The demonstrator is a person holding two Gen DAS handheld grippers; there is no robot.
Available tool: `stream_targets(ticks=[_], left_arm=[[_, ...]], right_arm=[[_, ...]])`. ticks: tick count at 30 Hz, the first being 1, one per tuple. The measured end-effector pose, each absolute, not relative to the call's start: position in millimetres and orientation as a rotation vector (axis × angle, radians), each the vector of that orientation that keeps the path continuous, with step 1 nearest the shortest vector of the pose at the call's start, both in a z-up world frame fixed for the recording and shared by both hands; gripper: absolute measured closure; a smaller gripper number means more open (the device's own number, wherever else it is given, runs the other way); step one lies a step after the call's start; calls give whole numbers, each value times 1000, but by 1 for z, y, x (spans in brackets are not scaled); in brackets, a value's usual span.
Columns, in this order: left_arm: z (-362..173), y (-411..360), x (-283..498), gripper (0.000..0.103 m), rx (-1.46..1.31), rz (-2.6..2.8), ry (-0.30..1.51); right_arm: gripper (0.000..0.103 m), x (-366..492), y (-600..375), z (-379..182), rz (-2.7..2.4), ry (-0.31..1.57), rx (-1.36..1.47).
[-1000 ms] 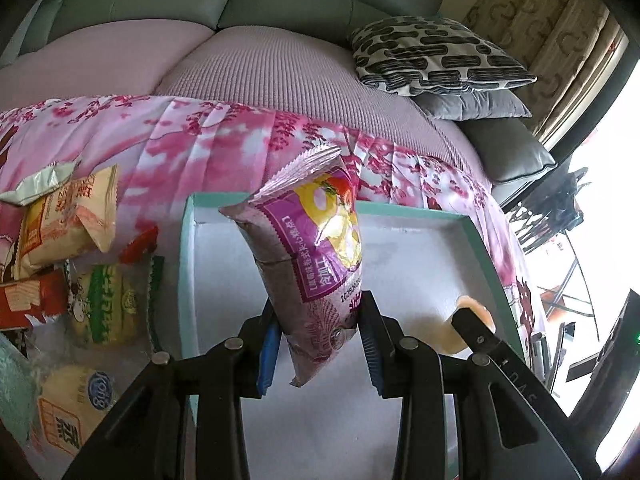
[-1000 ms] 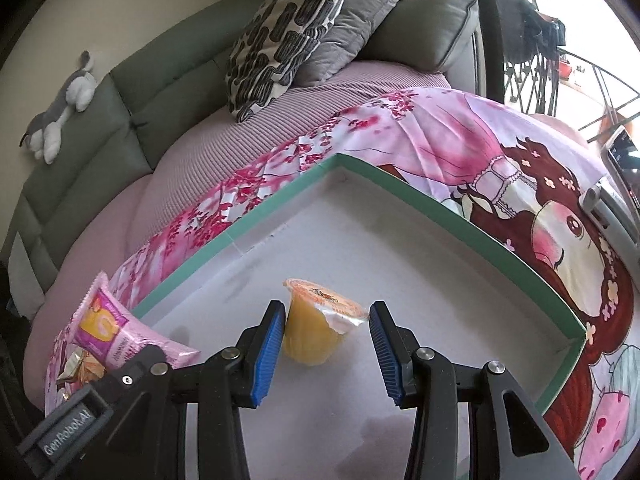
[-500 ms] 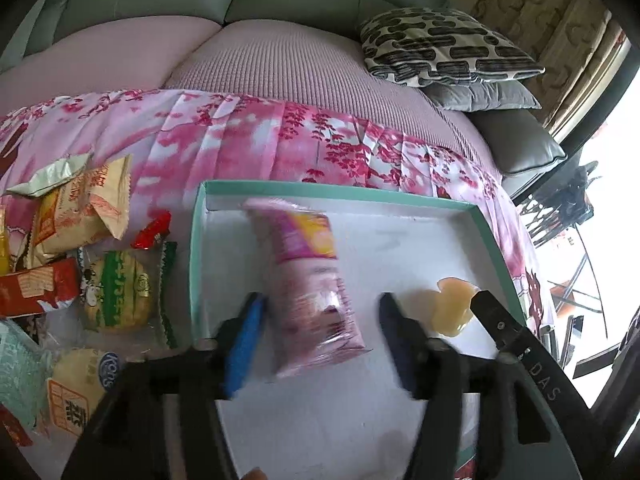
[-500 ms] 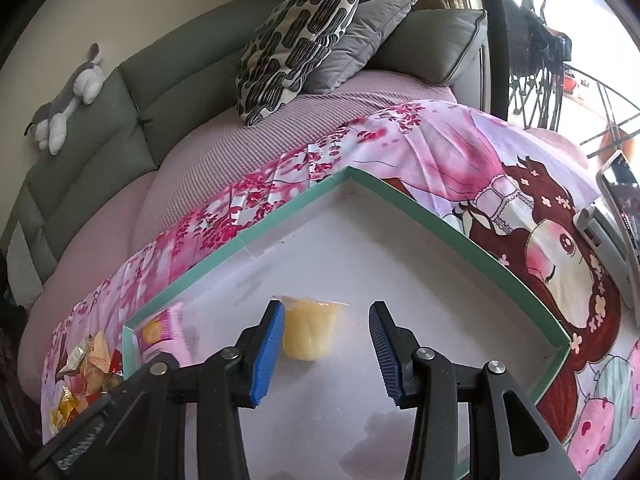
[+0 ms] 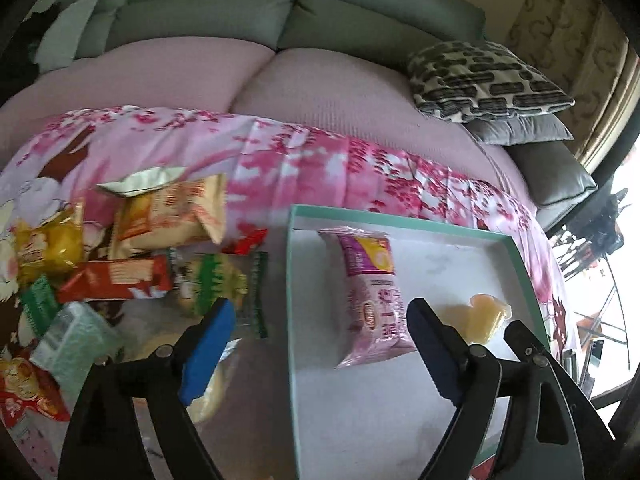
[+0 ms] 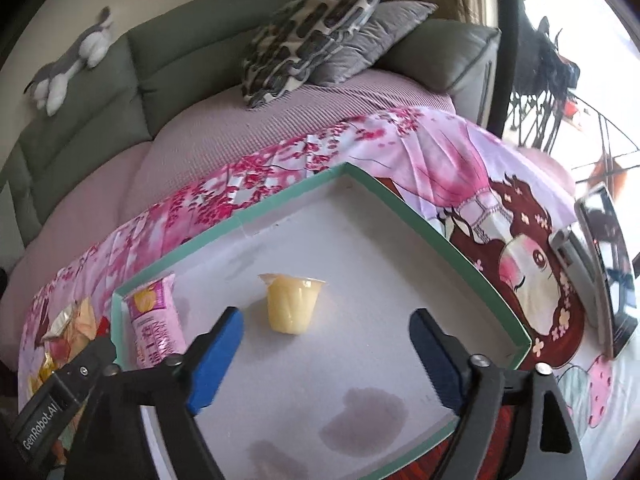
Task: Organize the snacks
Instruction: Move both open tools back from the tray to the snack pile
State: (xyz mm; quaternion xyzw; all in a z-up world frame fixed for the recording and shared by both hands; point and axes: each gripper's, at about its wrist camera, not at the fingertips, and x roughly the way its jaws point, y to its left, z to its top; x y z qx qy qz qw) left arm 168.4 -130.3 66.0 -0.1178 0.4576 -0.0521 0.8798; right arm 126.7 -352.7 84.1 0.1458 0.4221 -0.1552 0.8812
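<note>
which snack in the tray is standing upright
The yellow jelly cup, standing on its base; the pink snack packet beside it lies flat on the teal-rimmed tray.

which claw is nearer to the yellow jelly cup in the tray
Right. The right claw hangs open just in front of the jelly cup, which stands free of its pads. The left claw, also open, sits over the pink snack bag, with the cup off to its side.

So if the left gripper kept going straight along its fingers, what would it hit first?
Most likely the teal box's left wall or the white floor just inside it. The left gripper is open and straddles that wall, and the pink snack packet lies slightly right of centre. Depth is uncertain.
</note>
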Motion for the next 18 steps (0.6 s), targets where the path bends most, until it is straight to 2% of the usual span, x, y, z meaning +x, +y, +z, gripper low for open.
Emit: stream_targets(ticks=[3,8,12,18], left_arm=[[68,-124,161,10,-240,-88,941],[73,-109,147,10,-241,-39,913],[78,-98,136,4,-213,6,883],[76,-75,119,3,-196,72,872]], right_arm=[[0,122,-347,87,-315,885,297],[0,116,-341,92,-319,883,276],[0,111,-335,94,-313,891,268],[0,112,-313,93,-238,905,223]])
